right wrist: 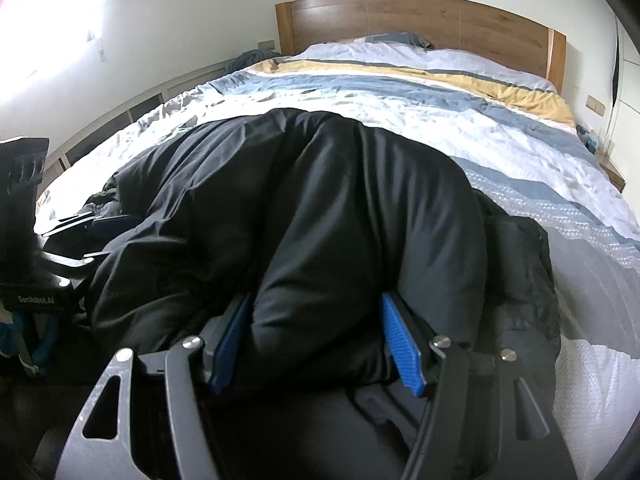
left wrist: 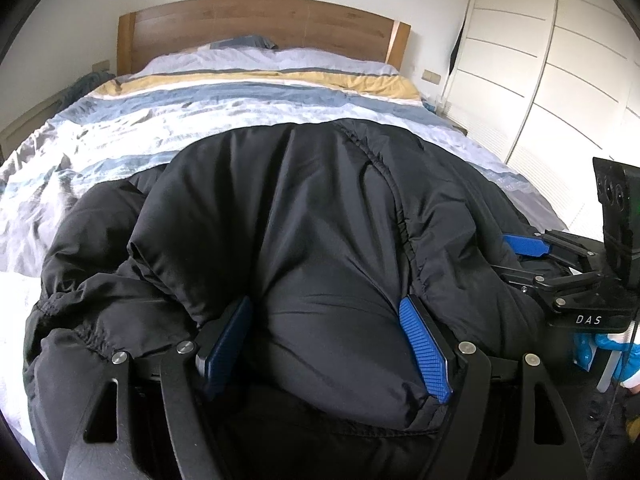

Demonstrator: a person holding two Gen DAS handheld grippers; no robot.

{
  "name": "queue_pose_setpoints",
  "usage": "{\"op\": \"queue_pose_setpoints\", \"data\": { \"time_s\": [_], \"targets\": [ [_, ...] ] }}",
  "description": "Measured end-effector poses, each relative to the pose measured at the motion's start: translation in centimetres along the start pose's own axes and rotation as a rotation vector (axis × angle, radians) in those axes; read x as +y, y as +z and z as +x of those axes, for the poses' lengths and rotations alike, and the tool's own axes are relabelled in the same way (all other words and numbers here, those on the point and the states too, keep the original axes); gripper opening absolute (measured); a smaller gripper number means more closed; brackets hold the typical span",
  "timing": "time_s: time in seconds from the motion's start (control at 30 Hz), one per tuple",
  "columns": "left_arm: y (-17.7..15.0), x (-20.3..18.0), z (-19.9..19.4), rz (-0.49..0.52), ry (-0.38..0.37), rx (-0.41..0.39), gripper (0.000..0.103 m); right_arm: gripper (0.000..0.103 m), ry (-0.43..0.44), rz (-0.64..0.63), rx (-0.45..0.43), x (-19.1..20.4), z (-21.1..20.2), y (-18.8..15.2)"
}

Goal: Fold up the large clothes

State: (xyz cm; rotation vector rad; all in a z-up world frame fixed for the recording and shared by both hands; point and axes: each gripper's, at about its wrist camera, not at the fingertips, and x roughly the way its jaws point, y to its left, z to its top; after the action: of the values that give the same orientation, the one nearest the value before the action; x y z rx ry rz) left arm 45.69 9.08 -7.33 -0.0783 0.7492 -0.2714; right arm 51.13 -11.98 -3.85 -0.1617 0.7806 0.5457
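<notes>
Here, listed by item.

Jacket [left wrist: 312,216]: black, padded, bulky. It lies on the near end of the bed and fills the middle and lower part of both views. A gathered seam runs down its right half in the left wrist view. A loose fold or sleeve trails toward the lower left of that frame.

Left tool [left wrist: 326,344]: at the bottom centre of its own view, black frame, blue ribbed pads. Its jaws stand fairly wide, one pad against each side of a thick roll of the jacket, which bulges between and over them; it has hold of that roll. It shows again at the left edge of the right wrist view [right wrist: 90,236], fingers pushed into the fabric.

Right tool [right wrist: 316,340]: at the bottom centre of its own view, same build. Its jaws are partly apart and closed on another thick fold of the jacket, pads touching the cloth on both sides. It appears at the right edge of the left wrist view [left wrist: 524,258], one blue pad visible above the fabric.

Bed [left wrist: 48,208]: covered by a rumpled quilt [left wrist: 240,96] striped white, blue, grey and yellow, in the upper half of both frames.

Headboard [left wrist: 260,24]: wood, at the top, against a white wall.

Wardrobe [left wrist: 560,60]: white, panelled doors, upper right of the left wrist view.
</notes>
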Motion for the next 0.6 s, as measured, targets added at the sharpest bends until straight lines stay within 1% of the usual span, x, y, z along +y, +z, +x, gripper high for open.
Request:
{"op": "queue_pose_setpoints", "data": {
  "time_s": [0.43,0.6],
  "targets": [
    [-0.54,-0.37,-0.91,0.019,0.039,-0.055,0.079,0.063,-0.008,-0.026,-0.016,0.36,-0.60,-0.23],
    [-0.52,-0.42,-0.86,0.021,0.046,-0.049,0.080,0.063,-0.014,-0.020,-0.015,0.32,-0.92,-0.32]
  ]
}}
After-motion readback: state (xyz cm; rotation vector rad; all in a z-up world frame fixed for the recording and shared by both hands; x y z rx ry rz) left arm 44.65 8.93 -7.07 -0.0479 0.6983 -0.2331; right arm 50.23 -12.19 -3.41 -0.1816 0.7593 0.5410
